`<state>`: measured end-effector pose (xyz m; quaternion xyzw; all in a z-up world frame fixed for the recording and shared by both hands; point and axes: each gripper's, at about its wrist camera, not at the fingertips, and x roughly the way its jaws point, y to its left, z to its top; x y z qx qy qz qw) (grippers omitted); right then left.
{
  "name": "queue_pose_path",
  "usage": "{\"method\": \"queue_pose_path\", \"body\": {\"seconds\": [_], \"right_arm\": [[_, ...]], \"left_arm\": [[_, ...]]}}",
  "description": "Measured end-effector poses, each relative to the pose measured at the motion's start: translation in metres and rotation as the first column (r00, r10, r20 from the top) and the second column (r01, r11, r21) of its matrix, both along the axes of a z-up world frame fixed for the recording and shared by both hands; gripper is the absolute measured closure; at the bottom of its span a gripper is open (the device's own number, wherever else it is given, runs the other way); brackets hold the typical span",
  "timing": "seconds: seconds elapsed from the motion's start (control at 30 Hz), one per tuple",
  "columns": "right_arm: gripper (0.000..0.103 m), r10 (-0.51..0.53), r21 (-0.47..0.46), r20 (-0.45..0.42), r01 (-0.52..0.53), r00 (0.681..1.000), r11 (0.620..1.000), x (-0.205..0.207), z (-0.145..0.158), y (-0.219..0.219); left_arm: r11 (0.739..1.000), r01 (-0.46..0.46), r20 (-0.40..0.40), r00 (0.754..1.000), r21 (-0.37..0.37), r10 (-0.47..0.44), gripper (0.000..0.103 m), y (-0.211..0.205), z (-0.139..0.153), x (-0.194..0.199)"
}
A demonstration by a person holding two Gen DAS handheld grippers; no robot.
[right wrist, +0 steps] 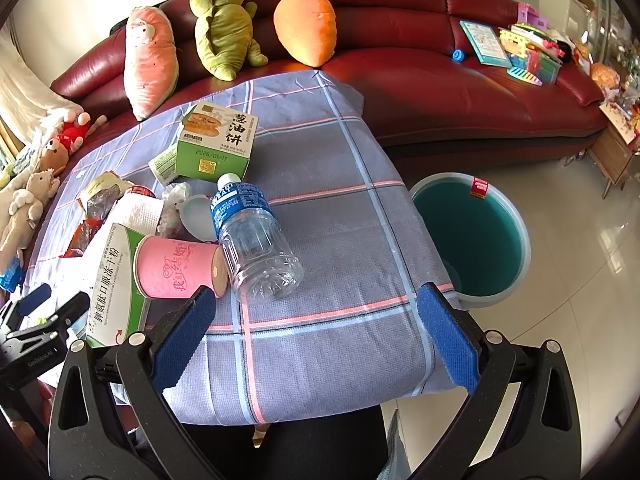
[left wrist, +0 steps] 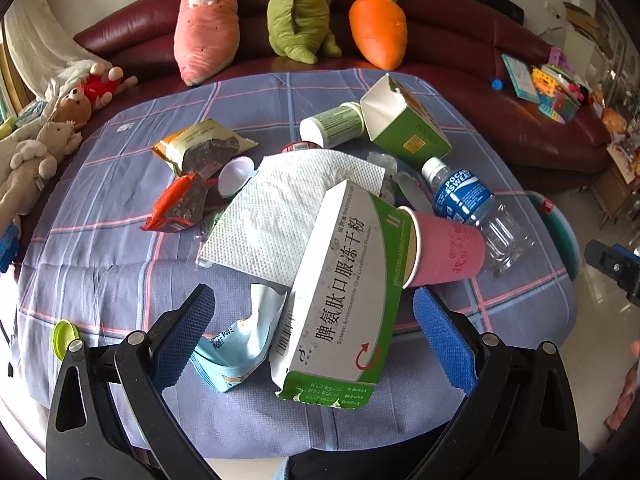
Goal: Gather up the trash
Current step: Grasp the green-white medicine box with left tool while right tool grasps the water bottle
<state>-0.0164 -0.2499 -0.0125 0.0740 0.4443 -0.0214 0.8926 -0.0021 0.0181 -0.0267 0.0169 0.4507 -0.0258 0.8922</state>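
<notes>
Trash lies piled on a plaid cloth [left wrist: 100,264]. A long white-and-green medicine box [left wrist: 344,292] lies between the fingers of my open left gripper [left wrist: 316,332], apart from both pads. Beside it are a pink paper cup [left wrist: 448,248], a clear bottle with a blue label [left wrist: 464,196], a paper towel [left wrist: 288,208] and a light blue pouch [left wrist: 240,344]. My right gripper [right wrist: 316,332] is open over bare cloth, with the pink cup [right wrist: 180,268] and the bottle [right wrist: 256,244] just ahead on the left. A teal bucket [right wrist: 472,240] stands on the floor to the right.
Farther back lie a green food box [right wrist: 218,144], a white-green jar [left wrist: 332,126] and snack wrappers [left wrist: 200,148]. A yellow-green lid [left wrist: 64,336] sits near the left edge. A red sofa [right wrist: 420,80] holds plush toys [left wrist: 376,28] and colourful toys [right wrist: 528,52].
</notes>
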Motion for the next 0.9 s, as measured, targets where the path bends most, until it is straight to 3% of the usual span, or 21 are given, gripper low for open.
{"method": "queue_pose_path", "body": {"seconds": [0.3, 0.5, 0.6, 0.73, 0.8, 0.9], "right_arm": [[0.006, -0.001, 0.031, -0.012, 0.002, 1.0, 1.0, 0.003, -0.008, -0.005], [0.006, -0.015, 0.044, -0.028, 0.016, 0.999, 0.999, 0.007, -0.017, -0.013], [0.006, -0.025, 0.046, -0.054, 0.027, 0.998, 0.999, 0.01, -0.026, -0.017], [0.006, -0.026, 0.047, -0.086, 0.03, 0.996, 0.998, 0.014, -0.035, -0.018], [0.006, -0.021, 0.04, -0.092, 0.024, 0.996, 0.999, 0.016, -0.037, -0.017], [0.006, 0.001, 0.024, -0.104, 0.002, 0.995, 1.0, 0.022, -0.039, -0.015]], "left_arm": [[0.988, 0.078, -0.091, 0.994, 0.134, -0.066, 0.004, -0.022, -0.033, 0.006], [0.948, 0.16, -0.125, 0.984, 0.275, -0.13, 0.004, -0.048, -0.055, 0.016], [0.935, 0.18, -0.14, 0.98, 0.305, -0.143, 0.004, -0.054, -0.063, 0.021], [0.932, 0.187, -0.153, 0.977, 0.31, -0.146, 0.004, -0.053, -0.073, 0.03], [0.943, 0.191, -0.138, 0.978, 0.272, -0.158, 0.022, -0.049, -0.073, 0.03], [0.959, 0.194, -0.106, 0.979, 0.209, -0.175, 0.029, -0.039, -0.066, 0.028]]}}
